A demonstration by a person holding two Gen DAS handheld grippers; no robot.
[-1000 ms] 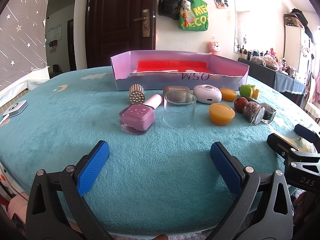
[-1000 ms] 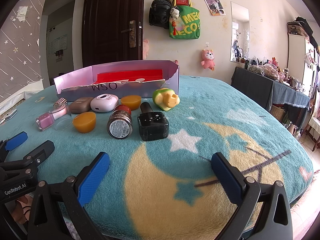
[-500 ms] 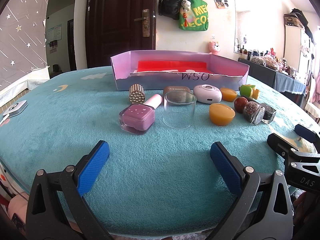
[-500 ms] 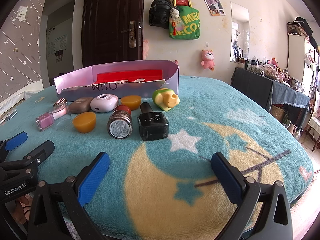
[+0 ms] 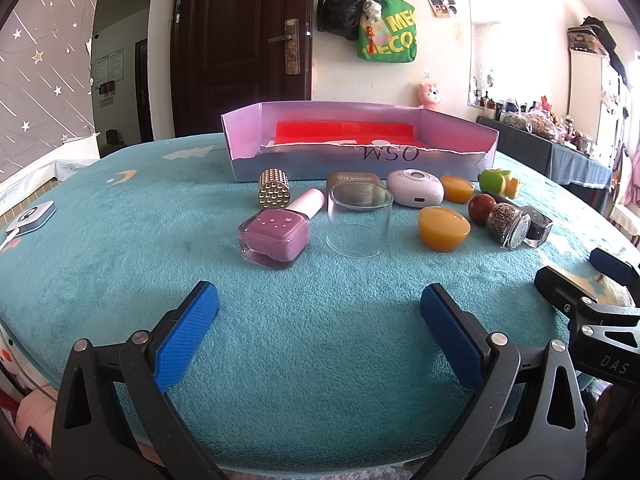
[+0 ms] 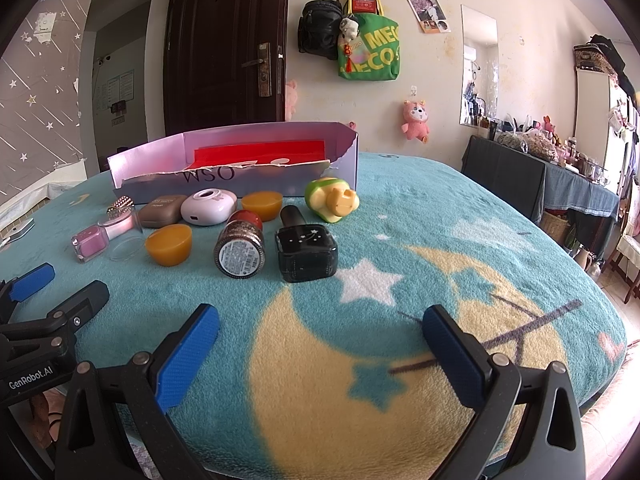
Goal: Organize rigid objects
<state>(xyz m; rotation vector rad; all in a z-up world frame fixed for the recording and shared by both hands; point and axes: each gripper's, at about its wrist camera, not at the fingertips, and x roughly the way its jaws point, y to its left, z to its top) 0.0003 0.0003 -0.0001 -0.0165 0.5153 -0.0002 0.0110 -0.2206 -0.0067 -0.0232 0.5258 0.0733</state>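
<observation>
A shallow purple box (image 5: 452,164) with a red lining (image 6: 256,152) stands at the back of the teal blanket. In front of it lie a pink polish bottle (image 5: 276,236), a clear glass cylinder (image 5: 359,222), a gold studded cap (image 5: 273,189), a brown compact (image 6: 162,210), a white oval device (image 5: 415,193), two amber pieces (image 5: 443,228) (image 6: 262,205), a glitter jar (image 6: 239,250), a black bottle (image 6: 306,252) and a green-yellow toy (image 6: 331,199). My left gripper (image 5: 319,312) is open, short of the pink bottle. My right gripper (image 6: 320,332) is open over the moon pattern, empty.
A white gadget with a cable (image 5: 30,216) lies at the blanket's left edge. A dark side table (image 6: 560,196) crowded with items stands at the right. A door (image 5: 240,48) and hanging bags (image 5: 384,28) are behind. The blanket (image 6: 460,248) to the right of the objects is bare.
</observation>
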